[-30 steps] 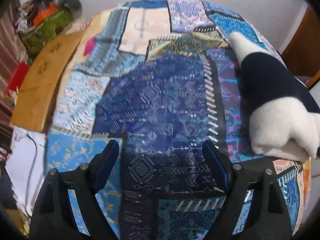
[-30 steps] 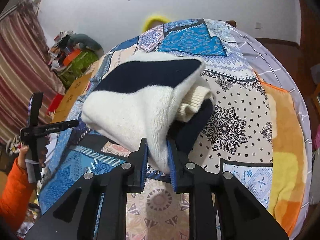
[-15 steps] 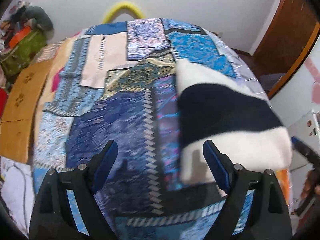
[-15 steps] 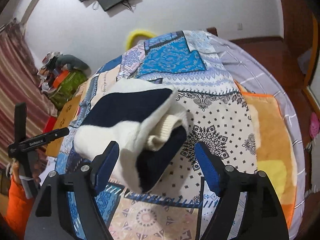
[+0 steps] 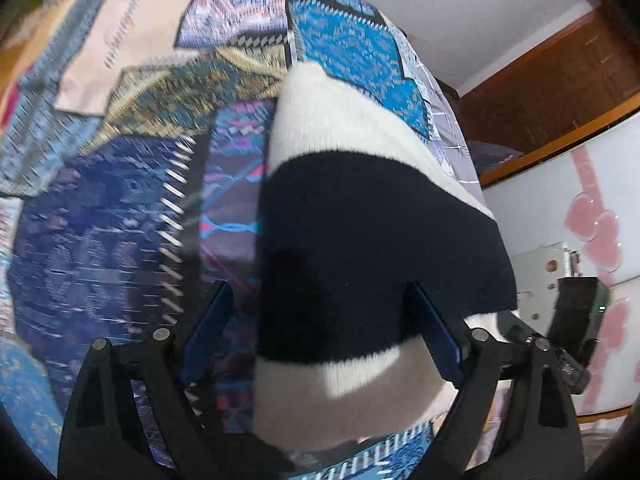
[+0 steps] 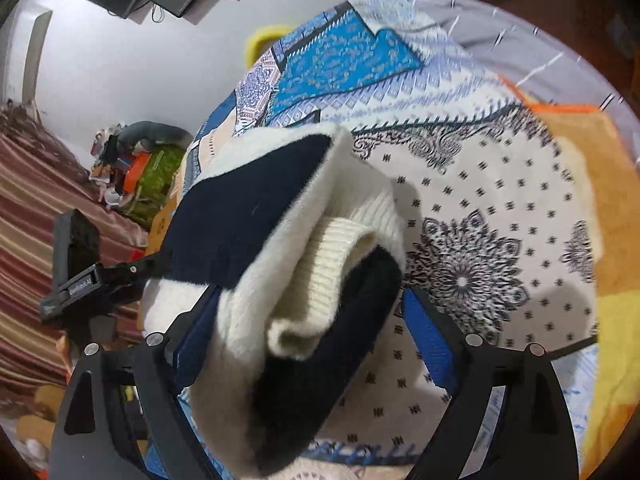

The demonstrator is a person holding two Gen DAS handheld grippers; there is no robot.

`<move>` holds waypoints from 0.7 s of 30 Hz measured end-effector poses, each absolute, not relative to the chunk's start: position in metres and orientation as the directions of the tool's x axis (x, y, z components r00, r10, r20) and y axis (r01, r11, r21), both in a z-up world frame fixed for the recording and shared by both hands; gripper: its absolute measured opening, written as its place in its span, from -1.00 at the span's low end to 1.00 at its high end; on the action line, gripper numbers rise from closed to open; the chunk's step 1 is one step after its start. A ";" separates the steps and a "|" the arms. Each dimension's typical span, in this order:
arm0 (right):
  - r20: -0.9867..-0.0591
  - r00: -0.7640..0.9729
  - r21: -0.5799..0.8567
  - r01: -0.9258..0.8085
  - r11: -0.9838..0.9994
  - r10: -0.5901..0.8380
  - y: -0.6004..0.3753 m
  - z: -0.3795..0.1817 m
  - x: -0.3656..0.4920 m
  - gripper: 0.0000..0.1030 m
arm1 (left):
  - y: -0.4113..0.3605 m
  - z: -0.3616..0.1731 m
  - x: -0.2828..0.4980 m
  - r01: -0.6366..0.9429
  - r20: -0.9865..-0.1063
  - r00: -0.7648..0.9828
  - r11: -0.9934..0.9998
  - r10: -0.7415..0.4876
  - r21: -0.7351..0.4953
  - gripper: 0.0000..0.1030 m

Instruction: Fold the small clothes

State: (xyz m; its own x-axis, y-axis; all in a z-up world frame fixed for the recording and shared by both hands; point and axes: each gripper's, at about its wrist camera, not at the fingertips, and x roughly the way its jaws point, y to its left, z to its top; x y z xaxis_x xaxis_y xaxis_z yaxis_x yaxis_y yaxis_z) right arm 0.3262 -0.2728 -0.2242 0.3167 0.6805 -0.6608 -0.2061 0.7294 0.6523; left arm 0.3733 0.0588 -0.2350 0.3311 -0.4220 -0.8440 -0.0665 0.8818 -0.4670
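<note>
Lying folded on the patchwork bed (image 5: 120,208), sweater (image 6: 288,280) sits between just-opened right tongs (image 6: 316,336); left tongs (image 5: 324,332) gape wide, gripping nothing.

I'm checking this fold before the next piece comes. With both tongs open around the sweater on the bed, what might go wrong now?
1. The folded sweater bulges at its near end, where a ribbed cuff pokes out; released, it may spring open.
2. The right tongs, jaws just opened, straddle it; pulling back could snag a layer.
3. The left tongs also straddle the bundle, so a sideways move may drag it across the patchwork bedspread.
</note>
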 end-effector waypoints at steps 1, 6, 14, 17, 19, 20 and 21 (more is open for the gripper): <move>-0.653 0.305 0.669 -0.197 0.717 0.693 -0.272 -0.227 0.328 0.69 | 0.058 -0.237 0.375 -0.069 -0.841 0.323 0.875 -0.435 -0.479 0.77; -0.620 0.264 0.724 -0.171 0.669 0.739 -0.270 -0.239 0.335 0.69 | 0.056 -0.251 0.385 -0.093 -0.810 0.272 0.824 -0.520 -0.560 0.77; -0.617 0.250 0.726 -0.185 0.662 0.746 -0.267 -0.238 0.334 0.56 | 0.044 -0.249 0.389 -0.058 -0.798 0.271 0.818 -0.539 -0.572 0.60; -0.622 0.258 0.713 -0.205 0.671 0.739 -0.267 -0.231 0.334 0.33 | 0.047 -0.244 0.385 -0.052 -0.786 0.282 0.809 -0.550 -0.585 0.42; -0.624 0.265 0.704 -0.219 0.676 0.735 -0.266 -0.227 0.334 0.13 | 0.051 -0.239 0.379 -0.045 -0.778 0.289 0.805 -0.557 -0.592 0.31; -0.624 0.269 0.700 -0.225 0.678 0.733 -0.267 -0.224 0.333 0.08 | 0.051 -0.236 0.377 -0.038 -0.776 0.294 0.805 -0.557 -0.592 0.25; -0.625 0.273 0.695 -0.233 0.680 0.732 -0.266 -0.222 0.332 -0.02 | 0.051 -0.233 0.376 -0.029 -0.775 0.300 0.806 -0.557 -0.591 0.22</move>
State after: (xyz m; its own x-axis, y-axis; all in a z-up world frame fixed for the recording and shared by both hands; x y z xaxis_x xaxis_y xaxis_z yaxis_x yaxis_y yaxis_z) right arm 0.3325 -0.2664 -0.2221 0.2734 0.7315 -0.6246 -0.2325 0.6803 0.6950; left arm 0.3762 0.0512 -0.2328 0.3000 -0.5565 -0.7748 -0.0294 0.8064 -0.5906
